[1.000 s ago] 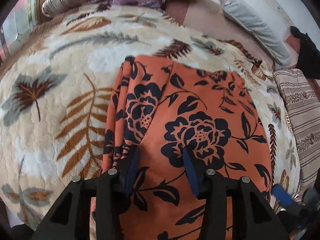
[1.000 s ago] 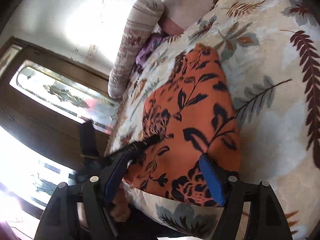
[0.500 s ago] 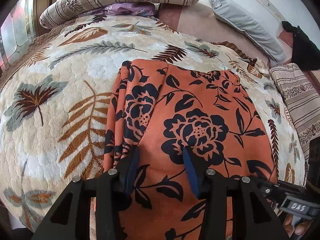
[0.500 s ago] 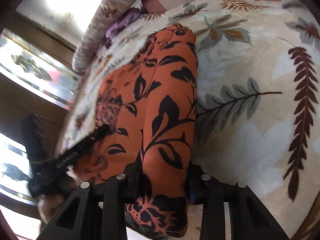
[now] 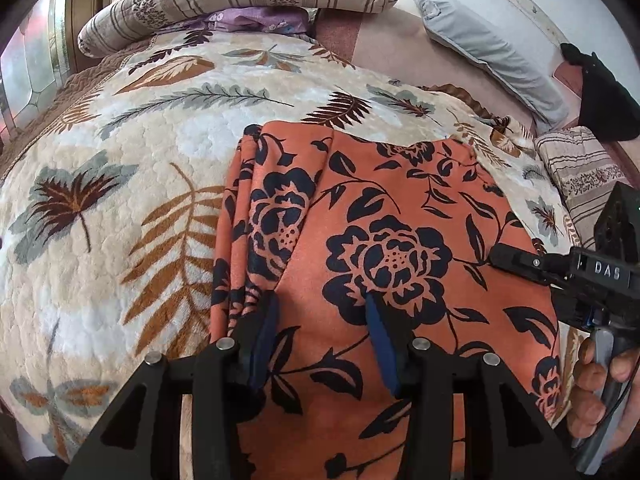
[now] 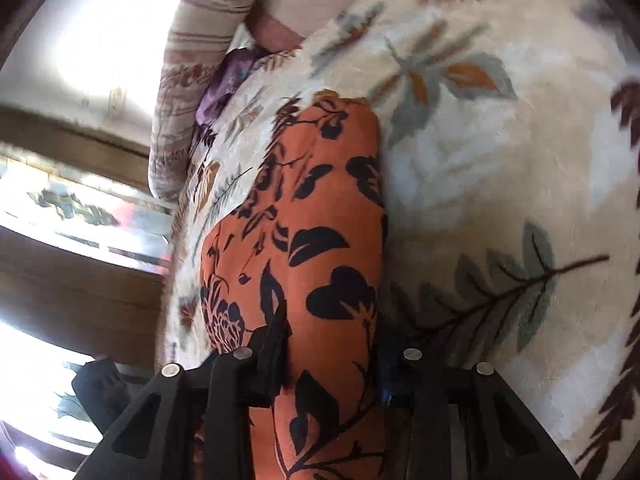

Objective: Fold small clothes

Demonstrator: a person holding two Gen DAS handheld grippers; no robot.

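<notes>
An orange cloth (image 5: pixel 400 220) with black flowers lies folded lengthwise on the bed, its left side in loose pleats. My left gripper (image 5: pixel 322 340) sits at the cloth's near edge, pads partly apart with a span of the fabric caught between them. My right gripper (image 6: pixel 330 332) is shut on the cloth (image 6: pixel 328 240) at its near right edge, with a thick fold filling the gap between the fingers. In the left wrist view, the right gripper's body (image 5: pixel 560 272) and the hand (image 5: pixel 600 380) holding it show at the right.
A cream bedspread (image 5: pixel 120 200) with a leaf print covers the bed. A striped bolster (image 5: pixel 240 4), a purple cloth (image 5: pixel 248 22) and a grey pillow (image 5: pixel 492 52) lie at the far side. Striped fabric (image 5: pixel 580 172) and a black object (image 5: pixel 604 96) sit on the right.
The right gripper went from wide open around the cloth's near end to shut on its right edge. It came further into the left wrist view. The left gripper stayed put.
</notes>
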